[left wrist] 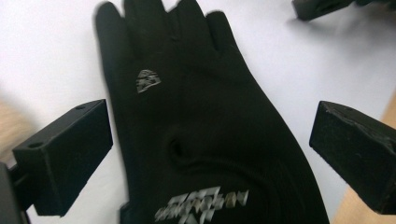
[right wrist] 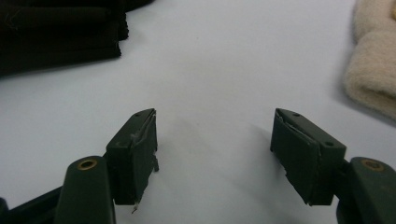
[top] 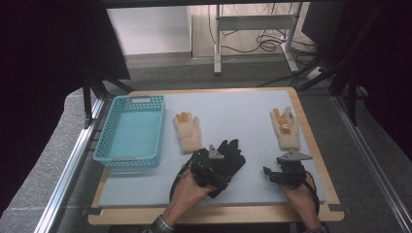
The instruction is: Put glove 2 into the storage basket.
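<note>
A black glove (top: 233, 154) with grey print lies flat, fingers away from me, on the pale mat (top: 228, 109). My left gripper (top: 214, 167) hovers over its cuff end. In the left gripper view the glove (left wrist: 201, 130) spreads between the jaws of that gripper (left wrist: 210, 121), which stand wide apart without touching it. My right gripper (top: 274, 167) rests near the front right, open, with only bare mat between its jaws (right wrist: 215, 135). Two cream gloves with orange fingertips lie farther back: one (top: 188, 132) at centre left, the other (top: 284, 127) at the right.
A turquoise plastic basket (top: 109, 126) stands at the left of the mat, nothing visible inside. The right gripper view catches the black glove's edge (right wrist: 56, 32) at upper left and a cream cuff (right wrist: 373, 70) at right. The wooden table edge (top: 311, 141) frames the mat.
</note>
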